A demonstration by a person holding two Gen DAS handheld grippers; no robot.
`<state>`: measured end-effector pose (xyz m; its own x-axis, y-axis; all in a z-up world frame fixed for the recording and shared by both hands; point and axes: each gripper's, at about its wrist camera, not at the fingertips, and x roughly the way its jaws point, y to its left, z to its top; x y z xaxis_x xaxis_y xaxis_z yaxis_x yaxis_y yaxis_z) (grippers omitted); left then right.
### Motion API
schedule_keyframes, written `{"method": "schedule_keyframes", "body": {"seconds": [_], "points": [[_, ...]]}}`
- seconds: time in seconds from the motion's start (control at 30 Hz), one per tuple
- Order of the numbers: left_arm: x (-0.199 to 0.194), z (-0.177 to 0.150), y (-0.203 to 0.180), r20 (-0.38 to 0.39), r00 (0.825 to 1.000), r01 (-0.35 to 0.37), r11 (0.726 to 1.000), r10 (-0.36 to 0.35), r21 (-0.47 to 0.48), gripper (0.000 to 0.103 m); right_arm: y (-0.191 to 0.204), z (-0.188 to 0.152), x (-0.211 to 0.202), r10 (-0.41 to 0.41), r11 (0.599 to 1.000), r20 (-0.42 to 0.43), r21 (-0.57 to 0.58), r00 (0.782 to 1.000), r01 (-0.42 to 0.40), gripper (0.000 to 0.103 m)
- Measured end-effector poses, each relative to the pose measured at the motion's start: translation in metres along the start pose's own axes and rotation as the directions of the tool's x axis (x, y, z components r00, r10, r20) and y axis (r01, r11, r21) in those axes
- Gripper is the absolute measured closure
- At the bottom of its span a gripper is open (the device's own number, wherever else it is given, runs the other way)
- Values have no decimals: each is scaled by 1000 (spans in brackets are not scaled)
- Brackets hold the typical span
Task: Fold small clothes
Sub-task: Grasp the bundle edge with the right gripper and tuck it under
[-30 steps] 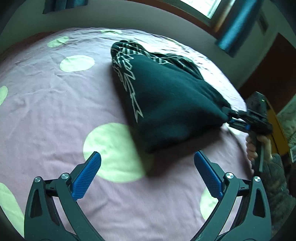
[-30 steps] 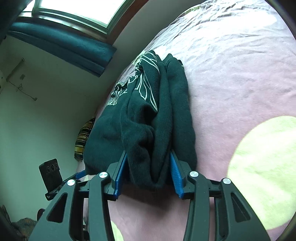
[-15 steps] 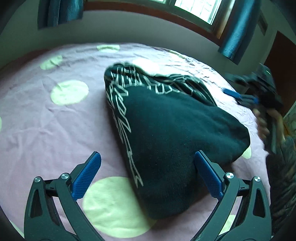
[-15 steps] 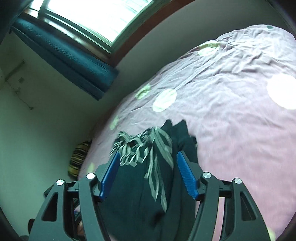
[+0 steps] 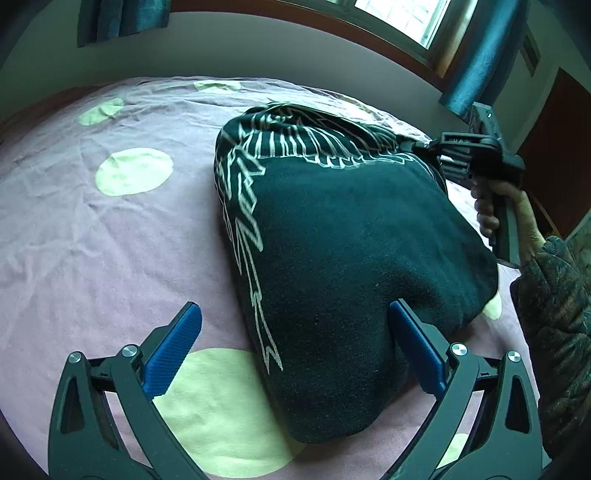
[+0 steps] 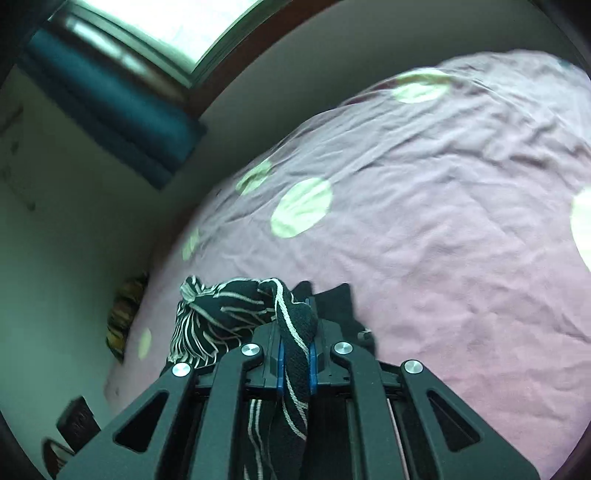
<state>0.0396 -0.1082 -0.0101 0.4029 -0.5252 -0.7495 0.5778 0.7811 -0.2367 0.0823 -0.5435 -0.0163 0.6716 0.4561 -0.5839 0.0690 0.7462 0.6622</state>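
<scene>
On bedsheet (image 5: 110, 236): right hand-held gripper (image 6: 295, 354) pinching garment (image 5: 351, 258) edge

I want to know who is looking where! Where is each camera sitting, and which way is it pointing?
Left wrist view: sits on the left gripper, looking forward over the dark green patterned garment on the pink dotted bedsheet; its open blue fingers and the person's right hand show.
Right wrist view: sits on the right gripper, looking across the bedsheet toward the window; its fingers pinch the garment.
Shared: garment, bedsheet, and the right gripper, seen from outside in the left view.
</scene>
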Motion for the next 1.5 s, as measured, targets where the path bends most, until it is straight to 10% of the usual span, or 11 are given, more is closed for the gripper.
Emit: {"method": "schedule_keyframes", "body": {"seconds": [0.3,0.57,1.03,1.13,1.23,1.5], "points": [[9,-1,3,-19,1000,4,1000,-4,-23,2,-38,-15,28,15,995,-38,101,999,-11,88],[7,-3,3,-23,1000,11,999,-12,-41,2,-40,-47,-29,68,975,73,209,995,-81,38],[11,-9,10,-44,997,57,992,-62,-110,2,0,-172,-79,79,982,3,171,997,-78,25],[14,-11,10,-50,998,41,995,-45,-88,2,-2,-185,-68,-14,991,-52,133,999,21,25],[19,-16,9,-52,999,14,999,-16,-53,2,-6,-194,-63,-12,992,-53,126,999,18,54],[33,-25,24,-50,996,64,995,-68,-80,2,-10,-206,-63,27,990,-28,140,999,-23,59]]}}
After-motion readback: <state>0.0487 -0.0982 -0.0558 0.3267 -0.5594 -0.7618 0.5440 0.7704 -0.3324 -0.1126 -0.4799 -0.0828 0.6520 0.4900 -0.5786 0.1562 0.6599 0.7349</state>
